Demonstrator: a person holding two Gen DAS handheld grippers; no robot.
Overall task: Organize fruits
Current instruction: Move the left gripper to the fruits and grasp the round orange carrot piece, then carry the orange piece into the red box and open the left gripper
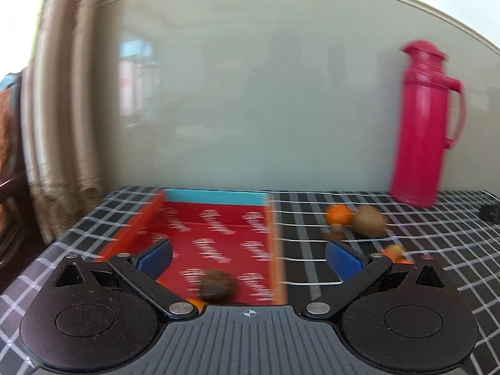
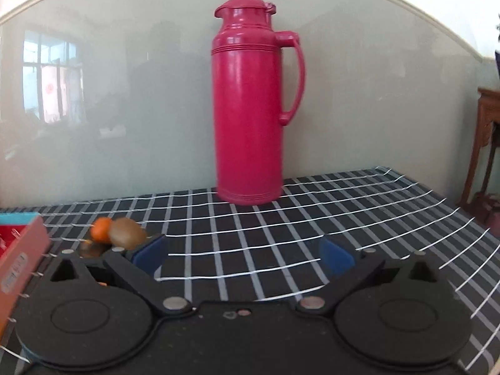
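A red box (image 1: 218,237) with a blue far wall lies open on the checked cloth. A dark brown round fruit (image 1: 217,286) sits in it near the front, with an orange fruit (image 1: 197,302) partly hidden beside it. My left gripper (image 1: 250,257) is open and empty over the box. Right of the box lie an orange (image 1: 338,214), a kiwi (image 1: 370,220), a small brown fruit (image 1: 336,233) and more orange fruit (image 1: 394,252). My right gripper (image 2: 243,254) is open and empty above the cloth; the orange (image 2: 100,229) and kiwi (image 2: 126,232) lie left of it.
A tall pink thermos (image 2: 250,103) stands at the back against the pale wall; it also shows in the left wrist view (image 1: 422,125). A curtain (image 1: 59,109) hangs at the left. The box edge (image 2: 22,265) is at the far left. A wooden stand (image 2: 487,143) is beyond the table's right edge.
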